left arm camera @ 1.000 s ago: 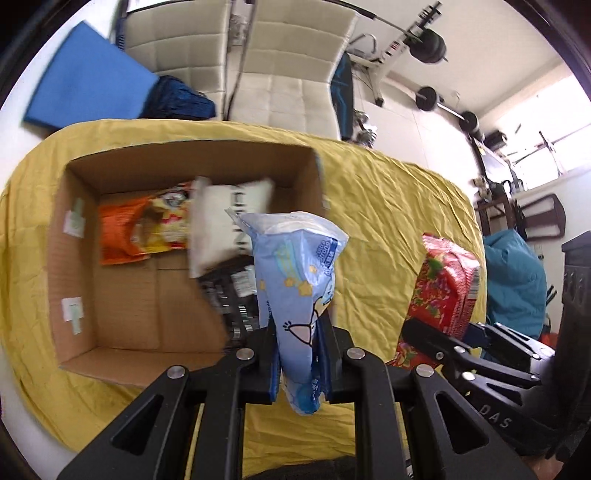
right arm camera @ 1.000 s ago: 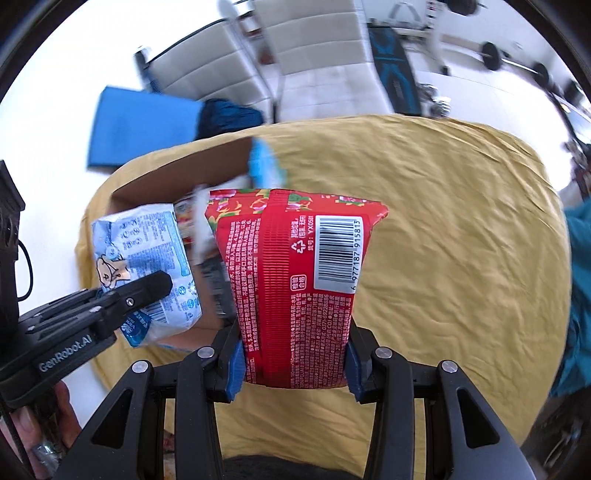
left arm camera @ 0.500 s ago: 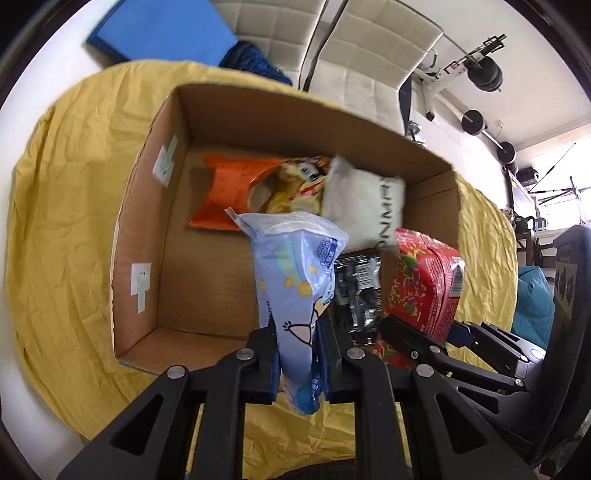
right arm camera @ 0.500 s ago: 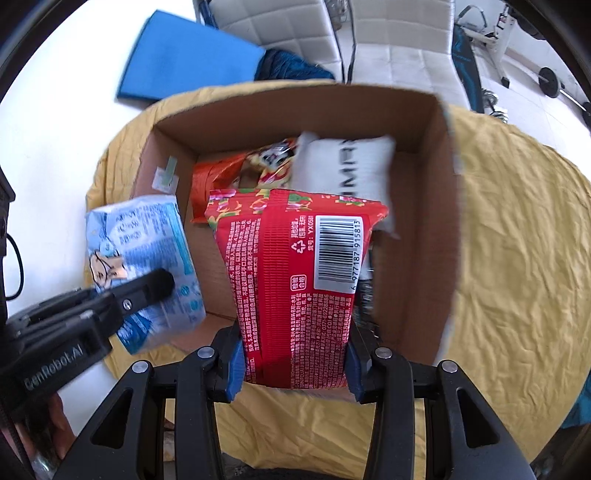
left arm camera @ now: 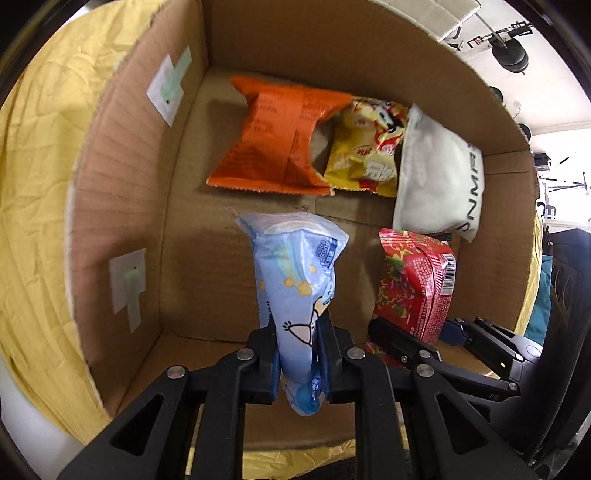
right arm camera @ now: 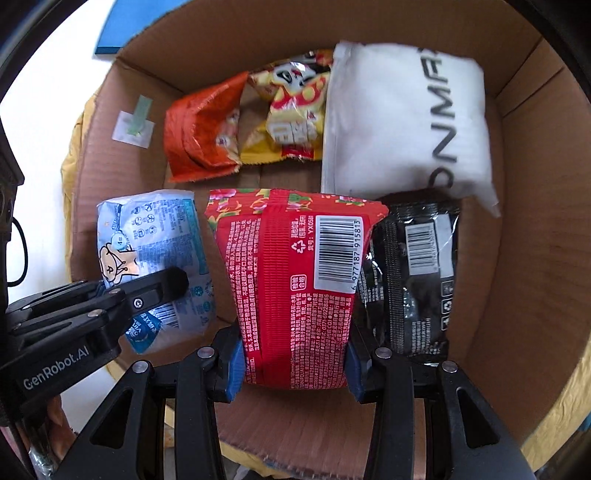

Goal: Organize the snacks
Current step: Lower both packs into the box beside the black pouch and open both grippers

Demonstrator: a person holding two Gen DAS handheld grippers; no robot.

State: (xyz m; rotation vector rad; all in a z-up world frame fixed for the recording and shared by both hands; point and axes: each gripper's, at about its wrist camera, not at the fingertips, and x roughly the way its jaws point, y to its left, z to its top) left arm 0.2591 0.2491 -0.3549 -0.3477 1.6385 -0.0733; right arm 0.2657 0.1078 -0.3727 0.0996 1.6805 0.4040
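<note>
My left gripper (left arm camera: 297,350) is shut on a light blue snack packet (left arm camera: 295,280), held upright inside the cardboard box (left arm camera: 122,192). My right gripper (right arm camera: 293,363) is shut on a red snack packet (right arm camera: 295,273), also down inside the box (right arm camera: 535,258). The two packets hang side by side, blue packet (right arm camera: 155,243) left of the red packet (left arm camera: 413,288). Against the far wall lie an orange packet (left arm camera: 273,147), a yellow packet (left arm camera: 365,147) and a white pouch (left arm camera: 439,184). A black packet (right arm camera: 413,273) lies right of the red one.
The box sits on a crumpled yellow cloth (left arm camera: 33,184). Paper labels (left arm camera: 127,284) are stuck on its left inner wall. Bare cardboard floor (left arm camera: 207,273) shows in the near left part of the box. A blue mat (right arm camera: 122,29) lies beyond the table.
Both grippers have moved forward and down, from above the box rim to inside the box, still holding their packets. The box now fills both views.
</note>
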